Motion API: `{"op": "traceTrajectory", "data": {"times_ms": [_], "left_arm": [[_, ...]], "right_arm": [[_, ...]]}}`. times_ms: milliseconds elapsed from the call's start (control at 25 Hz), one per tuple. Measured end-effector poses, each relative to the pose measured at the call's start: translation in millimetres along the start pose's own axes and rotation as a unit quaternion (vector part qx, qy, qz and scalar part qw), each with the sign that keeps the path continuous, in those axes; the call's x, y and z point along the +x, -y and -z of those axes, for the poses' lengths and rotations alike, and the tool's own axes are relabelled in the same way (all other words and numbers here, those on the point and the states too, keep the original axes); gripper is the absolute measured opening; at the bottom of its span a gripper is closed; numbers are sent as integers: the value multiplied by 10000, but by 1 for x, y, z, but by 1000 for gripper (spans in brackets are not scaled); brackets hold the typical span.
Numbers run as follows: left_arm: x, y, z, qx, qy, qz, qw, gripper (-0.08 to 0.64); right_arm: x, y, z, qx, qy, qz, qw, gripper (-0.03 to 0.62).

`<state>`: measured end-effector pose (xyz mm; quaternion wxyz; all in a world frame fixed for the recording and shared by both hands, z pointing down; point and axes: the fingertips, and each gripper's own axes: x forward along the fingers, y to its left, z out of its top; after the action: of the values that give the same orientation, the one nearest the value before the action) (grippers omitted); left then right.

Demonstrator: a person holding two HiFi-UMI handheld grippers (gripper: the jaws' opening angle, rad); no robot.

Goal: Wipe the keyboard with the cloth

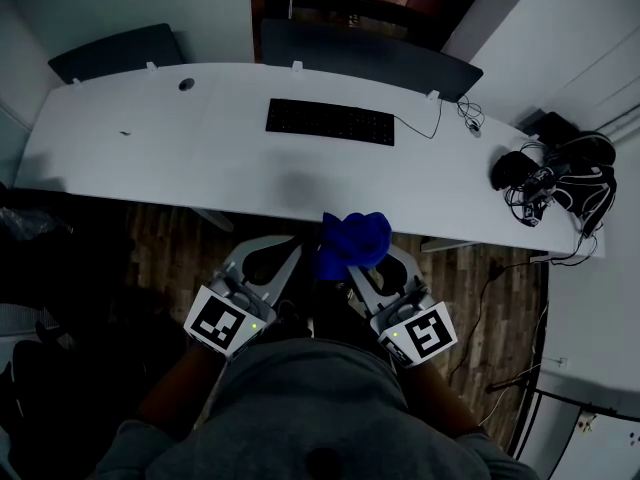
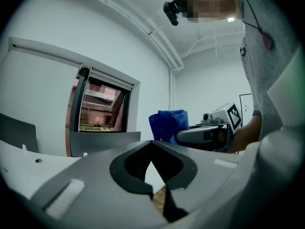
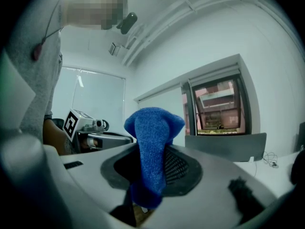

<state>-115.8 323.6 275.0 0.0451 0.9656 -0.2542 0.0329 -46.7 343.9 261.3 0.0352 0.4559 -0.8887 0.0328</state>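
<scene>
— Where has the blue cloth (image 1: 353, 242) got to?
— It's in the right gripper (image 1: 372, 260). The fingers are pressed onto it and pinch it through the middle. A bunch stands up past the fingertips, and the rest runs down between them toward the person.
— And the left gripper (image 1: 272, 250)?
— It's alongside, close to the left of the cloth but apart from it. Its fingers are closed tip to tip with nothing between them.
— Are they over the keyboard (image 1: 330, 121)?
— No. From the head view both sets of fingertips sit at the desk's near edge, with the wooden floor (image 1: 180, 253) under them. The keyboard lies flat well ahead of the fingers, toward the far side of the white desk (image 1: 150, 158). Its cord trails away to the right.
— Is anything else on that desk?
— There's a tangle of black cables (image 1: 555, 183), far out to the right of the right fingers.
— And the room?
— It has pale walls. A window (image 3: 219, 109) is beyond the fingertips, behind the desk, and it shows something reddish outside. White pipes (image 2: 159, 39) run along the ceiling above.
</scene>
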Motion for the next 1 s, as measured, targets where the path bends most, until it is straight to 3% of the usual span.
{"op": "traceTrajectory", "data": {"times_ms": [120, 440, 1000], "left_arm": [[14, -7, 0, -161, -103, 27, 9998, 8], [66, -45, -2, -123, -211, -62, 9997, 8], [199, -102, -15, -214, -438, -518, 9975, 8]], "right_arm": [[11, 15, 3, 34, -14, -1, 10000, 120], [47, 74, 2, 25, 69, -69, 9999, 120], [98, 212, 9, 49, -245, -535, 9983, 123]]}}
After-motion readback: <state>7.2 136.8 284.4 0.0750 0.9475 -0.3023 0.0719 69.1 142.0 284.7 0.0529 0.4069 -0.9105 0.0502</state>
